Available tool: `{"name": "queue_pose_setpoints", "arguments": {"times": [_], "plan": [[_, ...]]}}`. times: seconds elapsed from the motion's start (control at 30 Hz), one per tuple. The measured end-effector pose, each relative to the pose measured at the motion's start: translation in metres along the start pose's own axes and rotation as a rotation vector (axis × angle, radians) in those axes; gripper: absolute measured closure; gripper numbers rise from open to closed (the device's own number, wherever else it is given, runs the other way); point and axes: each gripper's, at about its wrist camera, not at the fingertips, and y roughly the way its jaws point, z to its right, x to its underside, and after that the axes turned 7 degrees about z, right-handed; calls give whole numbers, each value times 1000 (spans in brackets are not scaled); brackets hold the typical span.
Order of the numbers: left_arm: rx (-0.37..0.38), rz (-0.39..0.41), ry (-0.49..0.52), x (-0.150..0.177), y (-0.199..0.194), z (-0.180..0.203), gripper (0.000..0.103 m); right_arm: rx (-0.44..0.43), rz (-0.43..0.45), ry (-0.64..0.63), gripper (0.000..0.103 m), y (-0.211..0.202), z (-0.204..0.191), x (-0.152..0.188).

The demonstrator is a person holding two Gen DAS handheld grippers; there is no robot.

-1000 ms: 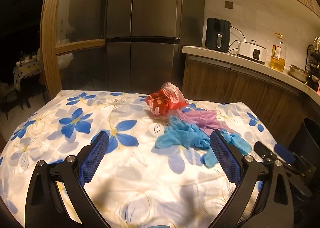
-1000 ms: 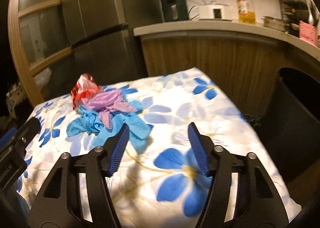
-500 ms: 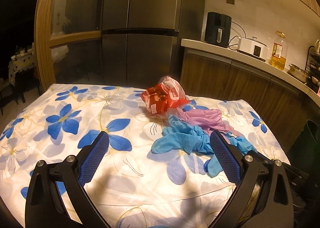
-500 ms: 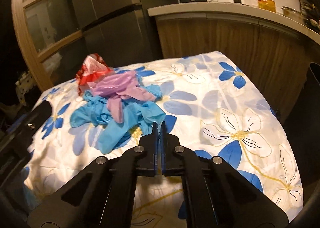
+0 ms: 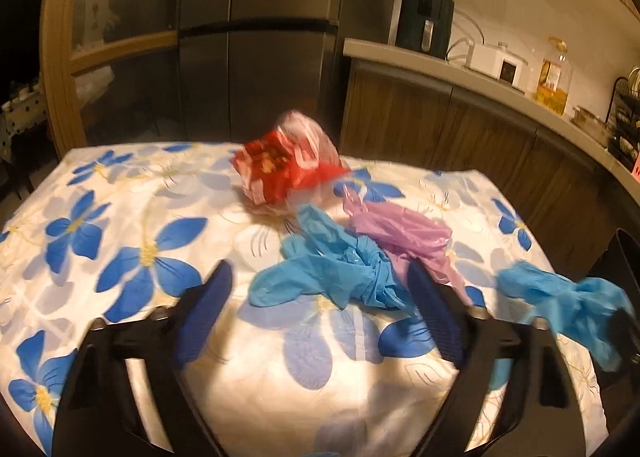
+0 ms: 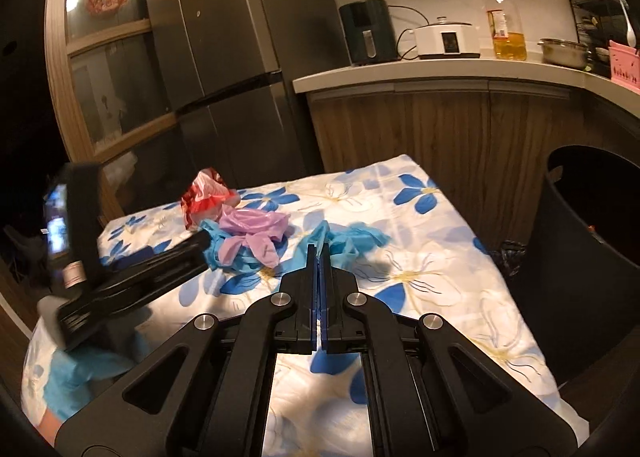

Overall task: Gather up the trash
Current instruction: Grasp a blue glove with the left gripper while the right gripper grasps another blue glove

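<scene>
On the flowered tablecloth (image 5: 132,217) lies a pile of trash: a red snack bag (image 5: 288,169), a crumpled purple glove (image 5: 400,233) and a blue glove (image 5: 332,277). My left gripper (image 5: 320,277) hovers low over the cloth. Its jaws are closing, and the blue glove lies at their tips with the pads apart from it. My right gripper (image 6: 319,253) is shut on a second blue glove (image 6: 348,239). In the left wrist view that glove (image 5: 560,297) hangs off the cloth at the right. The right wrist view also shows the purple glove (image 6: 256,233) and the red bag (image 6: 206,197).
A tall black bin (image 6: 592,237) stands on the floor right of the table. Behind the table are a dark fridge (image 5: 260,37) and a wooden counter (image 6: 440,69) with an air fryer, a cooker, an oil bottle and a dish rack.
The right gripper shut on a blue glove at the pile's edge and pulled it up and to the right. The left gripper moved closer to the pile and its jaws narrowed.
</scene>
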Motion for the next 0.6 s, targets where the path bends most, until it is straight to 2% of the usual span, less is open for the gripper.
{"name": "queue_pose_setpoints", "arguments": {"times": [0.13,0.23,0.3,0.4,0.6], "plan": [[18,-83,-16,5,17,-3,44,5,7,-8,102,-7,1,0],[47,-114,-25,7,23,-4,63,6,6,-9,102,-9,1,0],[73,-126,-22,9,25,-2,91,8,6,-10,102,-9,2,1],[68,-119,4,12,22,2,100,11,7,-7,102,-13,2,1],[57,-62,-47,10,-9,-12,102,4,26,1,102,-23,1,-5]]}}
